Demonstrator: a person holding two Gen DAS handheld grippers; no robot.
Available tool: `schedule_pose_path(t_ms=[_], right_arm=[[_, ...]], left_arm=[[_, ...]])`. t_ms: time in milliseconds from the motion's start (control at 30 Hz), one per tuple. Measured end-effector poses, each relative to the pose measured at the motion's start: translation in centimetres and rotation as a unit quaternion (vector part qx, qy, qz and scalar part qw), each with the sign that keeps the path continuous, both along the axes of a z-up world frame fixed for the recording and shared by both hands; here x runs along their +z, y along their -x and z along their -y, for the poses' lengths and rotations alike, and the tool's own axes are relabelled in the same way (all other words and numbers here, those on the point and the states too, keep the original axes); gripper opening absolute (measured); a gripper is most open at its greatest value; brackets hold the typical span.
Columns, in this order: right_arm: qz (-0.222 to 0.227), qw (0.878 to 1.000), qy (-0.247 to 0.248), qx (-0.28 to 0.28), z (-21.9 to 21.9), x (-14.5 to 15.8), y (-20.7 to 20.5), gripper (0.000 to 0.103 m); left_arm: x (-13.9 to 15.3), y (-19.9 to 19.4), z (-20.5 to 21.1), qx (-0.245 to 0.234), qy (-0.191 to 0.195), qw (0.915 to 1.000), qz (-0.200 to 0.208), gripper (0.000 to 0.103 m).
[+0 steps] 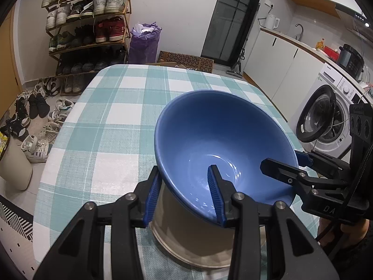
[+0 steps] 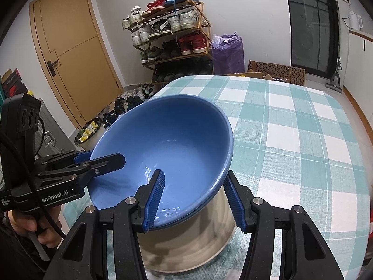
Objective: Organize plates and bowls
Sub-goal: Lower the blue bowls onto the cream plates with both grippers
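A blue bowl (image 1: pixel 209 135) (image 2: pixel 167 140) is held above a white plate (image 1: pixel 193 240) (image 2: pixel 186 245) lying on the checked tablecloth. My left gripper (image 1: pixel 186 191) straddles the bowl's near-left rim, one finger outside, one inside, with a gap at the pads. My right gripper (image 2: pixel 195 196) straddles the opposite rim the same way. Each gripper shows in the other's view: the right one (image 1: pixel 279 163) at the bowl's right rim, the left one (image 2: pixel 105 158) at its left rim. In the right wrist view the bowl seems to be a nested pair.
The table with its teal and white checked cloth (image 1: pixel 112 121) (image 2: pixel 291 128) stretches ahead. Off the table: a shoe rack (image 1: pixel 88 23) (image 2: pixel 172 32), a washing machine (image 1: pixel 326 116), a wooden door (image 2: pixel 70 53), a purple bag (image 1: pixel 144 42).
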State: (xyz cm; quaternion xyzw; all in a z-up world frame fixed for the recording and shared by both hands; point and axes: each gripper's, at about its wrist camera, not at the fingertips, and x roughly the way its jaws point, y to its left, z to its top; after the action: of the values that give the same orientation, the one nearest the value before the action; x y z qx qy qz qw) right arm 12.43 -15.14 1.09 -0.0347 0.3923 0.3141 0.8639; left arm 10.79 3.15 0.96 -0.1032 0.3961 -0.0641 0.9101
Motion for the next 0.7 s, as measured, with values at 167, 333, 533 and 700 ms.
schedule_pose_path(t_ms=[167,333,533,700], right_arm=[[0.002,1.0,0.002,-0.002,0.1,-0.2,0.0,0.054],[0.003,1.0,0.0,0.0,0.2,-0.3,0.1,0.054],[0.006,1.0,-0.008,-0.003,0.4,0.0,0.1,0.058],[0.017,1.0,-0.019,-0.003,0.9,0.6,0.3,0.082]], left_arm=[[0.0,0.0,0.1,-0.002,-0.002,1.0,0.001,0.04],[-0.2,-0.1,0.1,-0.002,-0.003,1.0,-0.001,0.042],[0.3,0.3,0.5,-0.012,-0.027,0.9994,0.015,0.062],[0.9,0.9,0.7,-0.014,-0.047,0.9985,0.026,0.074]])
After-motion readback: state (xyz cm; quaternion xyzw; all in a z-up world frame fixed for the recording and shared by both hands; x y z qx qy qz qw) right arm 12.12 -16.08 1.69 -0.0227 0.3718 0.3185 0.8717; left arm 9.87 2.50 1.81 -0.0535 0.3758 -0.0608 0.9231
